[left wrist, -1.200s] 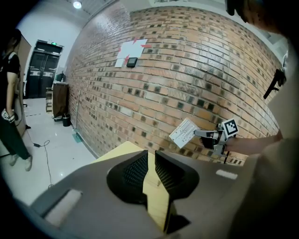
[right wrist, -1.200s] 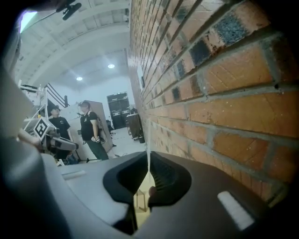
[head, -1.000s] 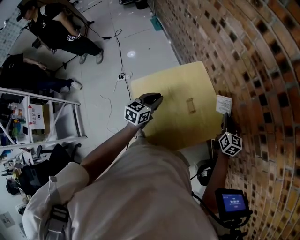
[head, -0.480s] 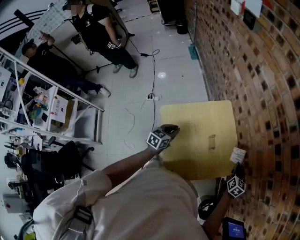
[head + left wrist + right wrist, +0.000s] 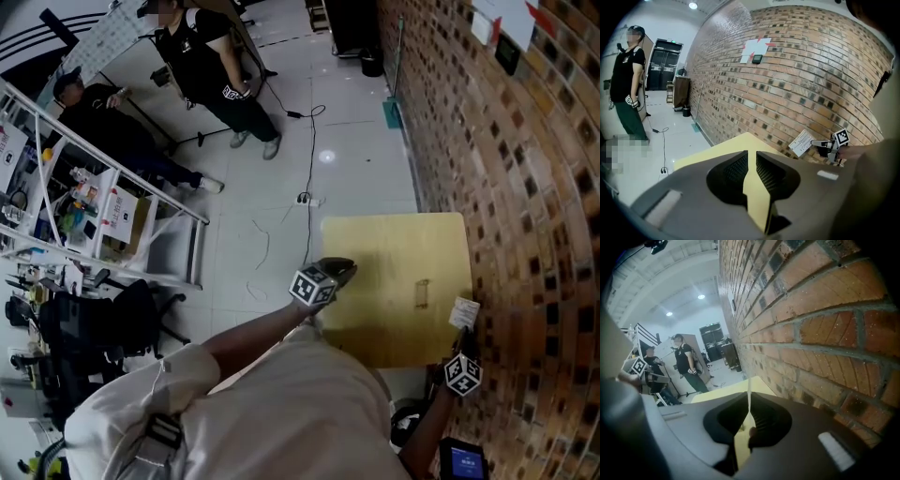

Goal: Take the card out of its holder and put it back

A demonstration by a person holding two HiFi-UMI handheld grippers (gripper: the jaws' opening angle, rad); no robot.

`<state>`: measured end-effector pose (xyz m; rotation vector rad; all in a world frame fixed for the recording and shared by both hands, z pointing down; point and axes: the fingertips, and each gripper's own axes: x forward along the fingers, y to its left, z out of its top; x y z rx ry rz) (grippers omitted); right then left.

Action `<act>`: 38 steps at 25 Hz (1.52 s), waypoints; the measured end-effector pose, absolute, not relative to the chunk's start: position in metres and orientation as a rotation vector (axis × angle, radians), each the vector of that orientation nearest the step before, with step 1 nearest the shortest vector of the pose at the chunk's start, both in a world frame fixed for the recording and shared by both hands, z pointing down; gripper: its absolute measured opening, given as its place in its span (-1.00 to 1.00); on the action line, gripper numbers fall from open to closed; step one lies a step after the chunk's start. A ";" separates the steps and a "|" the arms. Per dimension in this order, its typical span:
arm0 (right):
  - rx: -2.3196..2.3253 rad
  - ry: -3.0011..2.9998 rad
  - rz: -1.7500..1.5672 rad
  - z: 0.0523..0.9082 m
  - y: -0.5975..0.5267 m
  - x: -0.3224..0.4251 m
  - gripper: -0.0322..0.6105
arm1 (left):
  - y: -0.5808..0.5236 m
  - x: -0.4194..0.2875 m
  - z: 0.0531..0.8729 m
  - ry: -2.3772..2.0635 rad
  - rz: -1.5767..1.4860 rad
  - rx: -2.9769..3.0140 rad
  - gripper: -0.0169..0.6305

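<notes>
Right gripper (image 5: 749, 401): jaws pressed together on a white rectangular card (image 5: 749, 397), which that gripper's own view shows edge-on as a thin pale line rising out of the pinch. In the head view the right gripper (image 5: 464, 332) sits at the near right corner of the scene, and the card (image 5: 463, 312) stands up from its tips, just beside the red-brown brick wall (image 5: 525, 187). The card is clear of the small tan card holder (image 5: 422, 292), which stands alone on the square yellow wooden table (image 5: 375, 253), near the card on the side away from the wall. Left gripper (image 5: 752, 161): jaws narrowly apart, with only the yellow tabletop showing through the gap. It hovers over the table's edge farthest from the wall (image 5: 342, 269), well apart from the card and the holder. From the left gripper view the card (image 5: 801, 142) shows flat-on with printed lines, pinched at its lower end by the right gripper (image 5: 825, 144).
</notes>
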<state>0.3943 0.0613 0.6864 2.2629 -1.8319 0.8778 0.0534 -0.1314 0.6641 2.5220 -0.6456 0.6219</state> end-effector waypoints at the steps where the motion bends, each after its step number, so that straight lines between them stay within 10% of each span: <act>1: 2.258 -1.835 0.877 0.687 0.060 0.393 -0.86 | -0.131 0.054 0.664 -0.646 0.634 2.525 -0.73; 38: 2.039 -2.001 0.843 0.679 0.005 0.336 -0.86 | -0.113 0.050 0.668 -0.656 0.642 2.478 -0.64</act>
